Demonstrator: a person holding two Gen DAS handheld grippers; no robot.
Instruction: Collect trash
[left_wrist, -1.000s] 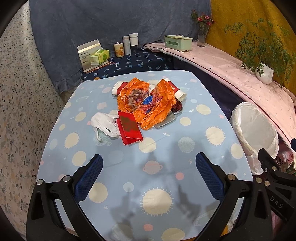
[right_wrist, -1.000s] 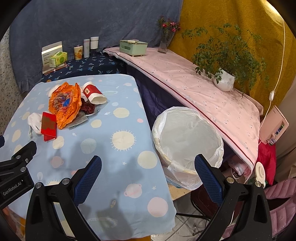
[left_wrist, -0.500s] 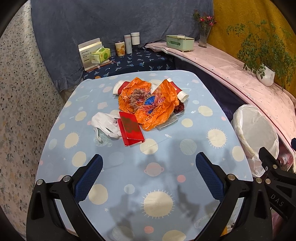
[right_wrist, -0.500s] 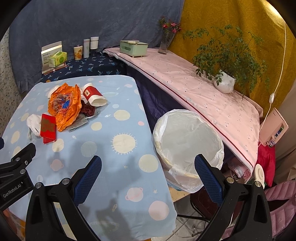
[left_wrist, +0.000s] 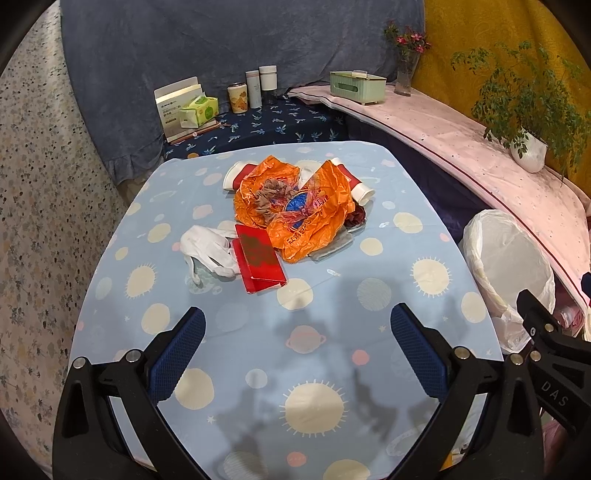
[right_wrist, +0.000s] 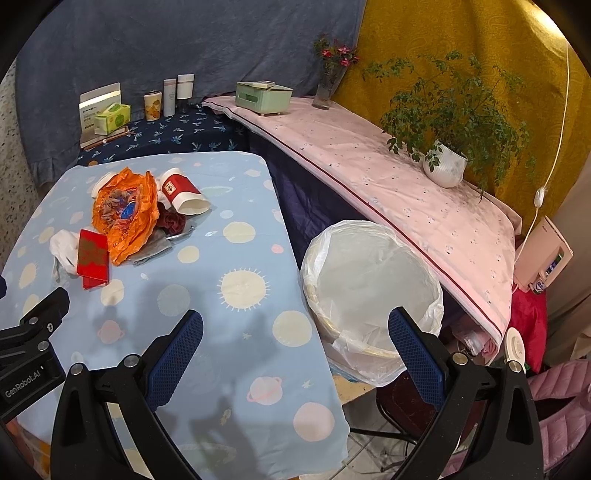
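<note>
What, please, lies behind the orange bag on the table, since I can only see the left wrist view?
Observer: From the right wrist view, a red and white paper cup lies on its side, its open mouth turned toward the bin side of the table.
Operator: Thank you. Is anything tucked beside that cup?
Observer: A dark red crumpled piece sits just in front of it, against the orange bag.
Operator: And is the bin empty right to the bottom?
Observer: As far as the right wrist view shows, yes: only the white liner shows inside.
Operator: Is the right gripper free?
Observer: The right gripper is open, holding nothing.
</note>
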